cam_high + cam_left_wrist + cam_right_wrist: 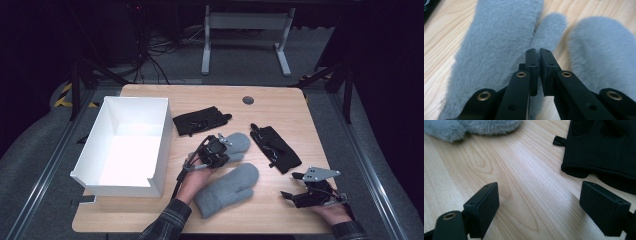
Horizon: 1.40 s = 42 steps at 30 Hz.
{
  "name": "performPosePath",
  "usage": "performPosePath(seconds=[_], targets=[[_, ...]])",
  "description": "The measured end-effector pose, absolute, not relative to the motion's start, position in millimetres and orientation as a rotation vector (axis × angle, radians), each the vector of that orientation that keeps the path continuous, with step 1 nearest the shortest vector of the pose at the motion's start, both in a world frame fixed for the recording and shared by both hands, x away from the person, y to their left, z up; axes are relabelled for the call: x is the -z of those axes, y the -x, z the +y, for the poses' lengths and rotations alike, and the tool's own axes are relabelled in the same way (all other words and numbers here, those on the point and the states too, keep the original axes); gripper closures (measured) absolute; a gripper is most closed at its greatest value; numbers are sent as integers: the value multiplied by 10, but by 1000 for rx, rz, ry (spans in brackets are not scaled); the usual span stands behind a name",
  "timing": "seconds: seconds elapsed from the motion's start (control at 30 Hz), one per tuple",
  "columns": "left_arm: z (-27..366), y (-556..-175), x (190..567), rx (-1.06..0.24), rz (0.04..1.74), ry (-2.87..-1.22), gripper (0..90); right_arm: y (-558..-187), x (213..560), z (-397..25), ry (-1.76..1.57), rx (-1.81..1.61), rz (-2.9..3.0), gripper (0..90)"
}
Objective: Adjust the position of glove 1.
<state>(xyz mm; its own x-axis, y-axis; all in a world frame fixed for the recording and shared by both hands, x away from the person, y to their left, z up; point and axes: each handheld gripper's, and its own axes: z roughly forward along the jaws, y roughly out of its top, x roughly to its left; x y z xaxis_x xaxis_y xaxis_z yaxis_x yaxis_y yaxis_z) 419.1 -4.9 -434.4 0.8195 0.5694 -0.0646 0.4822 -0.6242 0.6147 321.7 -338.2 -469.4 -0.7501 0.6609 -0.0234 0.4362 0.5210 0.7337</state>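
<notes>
grey mitten (pixel 235 146): laid on the tabletop (pixel 280 102) centre, beside a second grey mitten (pixel 226 191) | left tongs (pixel 216 151): pressed together, the mitten edge is pinched | right tongs (pixel 295 196): spread wide above bare wood near a black glove (pixel 276 148) | white box (pixel 125 145): placed at left | writing: none can be read

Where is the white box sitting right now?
In the high view the white box stands on the left half of the wooden table, open side up, just left of the left gripper and the grey mittens.
</notes>
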Motion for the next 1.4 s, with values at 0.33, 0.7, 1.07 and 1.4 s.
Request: performPosePath(seconds=[0.33, 0.7, 1.07, 1.4], targets=[[139, -4308, 4132, -244, 701, -2271, 633, -3213, 4694, -3381, -912, -1064, 2468, 165], [284, -4577, 4409, -187, 747, -2334, 575, -3214, 4695, -3382, -911, -1066, 2468, 166], [316, -4521, 4343, -145, 823, -2295, 852, -3214, 4694, -3382, -912, -1066, 2466, 169], [457, -4335, 4014, -101, 917, -2188, 855, -3211, 4694, -3384, -910, -1069, 2465, 183]])
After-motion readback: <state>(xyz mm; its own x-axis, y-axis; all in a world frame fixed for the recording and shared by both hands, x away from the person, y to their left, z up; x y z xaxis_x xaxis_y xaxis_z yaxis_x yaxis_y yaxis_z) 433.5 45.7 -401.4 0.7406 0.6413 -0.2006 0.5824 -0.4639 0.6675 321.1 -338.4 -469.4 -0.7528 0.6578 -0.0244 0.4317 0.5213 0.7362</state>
